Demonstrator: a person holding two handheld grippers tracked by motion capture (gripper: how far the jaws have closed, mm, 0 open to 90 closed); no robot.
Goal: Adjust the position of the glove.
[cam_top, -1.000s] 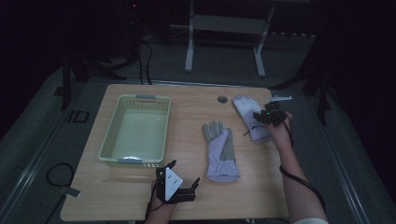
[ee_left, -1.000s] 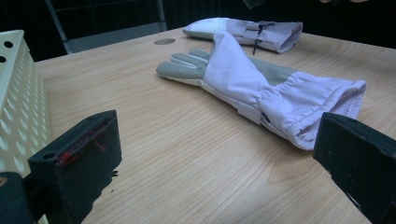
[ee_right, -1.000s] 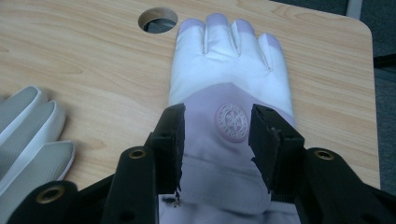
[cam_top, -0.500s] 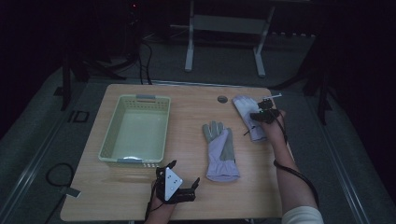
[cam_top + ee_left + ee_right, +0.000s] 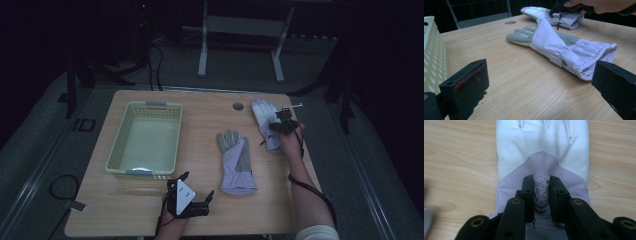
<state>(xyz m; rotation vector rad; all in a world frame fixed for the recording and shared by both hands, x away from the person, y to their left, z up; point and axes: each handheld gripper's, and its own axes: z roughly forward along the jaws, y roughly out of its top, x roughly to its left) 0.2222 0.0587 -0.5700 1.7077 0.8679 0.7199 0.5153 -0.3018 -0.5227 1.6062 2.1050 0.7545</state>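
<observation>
Two gloves lay on my wooden table [image 5: 200, 107]. From the high view, my right gripper [image 5: 283, 125] sat on the far glove [image 5: 264, 120] near the right edge, its long axis running away from me; the near glove [image 5: 237, 162] and basket [image 5: 145, 142] lay closer to my idle left gripper [image 5: 189, 197]. In the left gripper view, its jaws stood wide apart over bare wood. In the right gripper view, the jaws, having just been closing, pinched a fold of the cuff fabric. Dark room beyond
</observation>
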